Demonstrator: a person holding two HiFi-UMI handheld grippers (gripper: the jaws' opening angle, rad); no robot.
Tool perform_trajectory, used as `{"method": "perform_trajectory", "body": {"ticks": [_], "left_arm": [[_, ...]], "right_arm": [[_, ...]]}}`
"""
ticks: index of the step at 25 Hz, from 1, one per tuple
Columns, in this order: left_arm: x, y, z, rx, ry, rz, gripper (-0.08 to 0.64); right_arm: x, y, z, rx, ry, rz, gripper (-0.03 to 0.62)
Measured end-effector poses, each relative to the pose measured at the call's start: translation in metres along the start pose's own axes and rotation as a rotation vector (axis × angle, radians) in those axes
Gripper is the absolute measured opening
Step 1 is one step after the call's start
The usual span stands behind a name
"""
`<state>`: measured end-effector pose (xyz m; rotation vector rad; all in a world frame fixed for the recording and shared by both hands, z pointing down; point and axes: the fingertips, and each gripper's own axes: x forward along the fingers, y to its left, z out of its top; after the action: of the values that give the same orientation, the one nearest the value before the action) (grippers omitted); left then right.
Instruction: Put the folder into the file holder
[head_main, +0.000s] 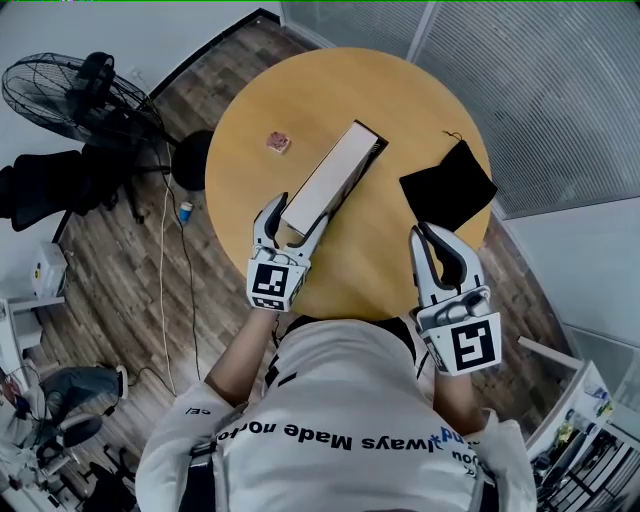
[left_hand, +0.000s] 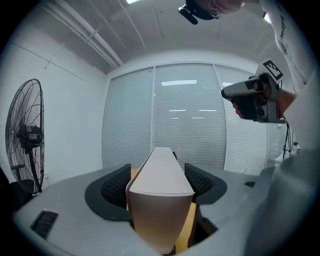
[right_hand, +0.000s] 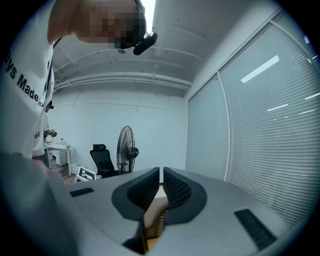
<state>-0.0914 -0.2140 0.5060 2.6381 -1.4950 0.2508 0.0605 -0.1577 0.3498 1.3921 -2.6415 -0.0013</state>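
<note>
Two grippers over round wooden table (head_main: 250, 110).
- My left gripper (head_main: 300, 210): jaws wide, straddling near end of long beige box-shaped file holder (head_main: 335, 172), pads not pressing.
- My right gripper (head_main: 428, 236): clenched, empty.
- Flat black folder (head_main: 448, 185): beside holder, untouched.
- Step: holder set down, apparently.
- Next: pinch folder edge.

Round wooden table (head_main: 245, 120); small pink item (head_main: 278, 141) on it. Standing fan (head_main: 60, 95), black office chair (head_main: 40, 188) on plank floor (head_main: 120, 290).
</note>
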Motion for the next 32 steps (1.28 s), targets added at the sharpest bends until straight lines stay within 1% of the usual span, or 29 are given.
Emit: {"method": "perform_trajectory", "body": {"ticks": [7, 13, 14, 16, 19, 25, 28, 32], "left_arm": [[-0.011, 0.000, 0.040, -0.023, -0.082, 0.011, 0.316], [-0.025, -0.005, 0.072, -0.026, -0.132, -0.006, 0.313], [-0.027, -0.007, 0.078, -0.028, -0.137, -0.014, 0.303], [-0.030, -0.009, 0.089, -0.026, -0.150, -0.023, 0.257], [-0.037, -0.013, 0.104, -0.018, -0.174, -0.022, 0.210], [-0.047, -0.018, 0.123, -0.002, -0.203, -0.022, 0.142], [-0.053, -0.021, 0.133, 0.009, -0.221, -0.019, 0.126], [-0.058, -0.021, 0.137, 0.011, -0.233, -0.017, 0.122]], "right_arm": [[-0.001, -0.001, -0.002, 0.004, 0.001, 0.001, 0.045], [-0.004, 0.001, -0.001, 0.004, 0.003, -0.005, 0.045], [-0.004, 0.001, 0.000, 0.004, 0.004, -0.006, 0.044], [-0.004, 0.000, 0.002, 0.005, 0.006, -0.007, 0.044], [-0.005, 0.000, 0.003, 0.008, 0.003, -0.008, 0.044], [-0.007, 0.000, 0.003, 0.009, -0.003, -0.007, 0.044], [-0.009, -0.001, 0.004, 0.010, -0.009, -0.007, 0.044], [-0.012, -0.002, 0.001, 0.012, -0.012, -0.010, 0.044]]}}
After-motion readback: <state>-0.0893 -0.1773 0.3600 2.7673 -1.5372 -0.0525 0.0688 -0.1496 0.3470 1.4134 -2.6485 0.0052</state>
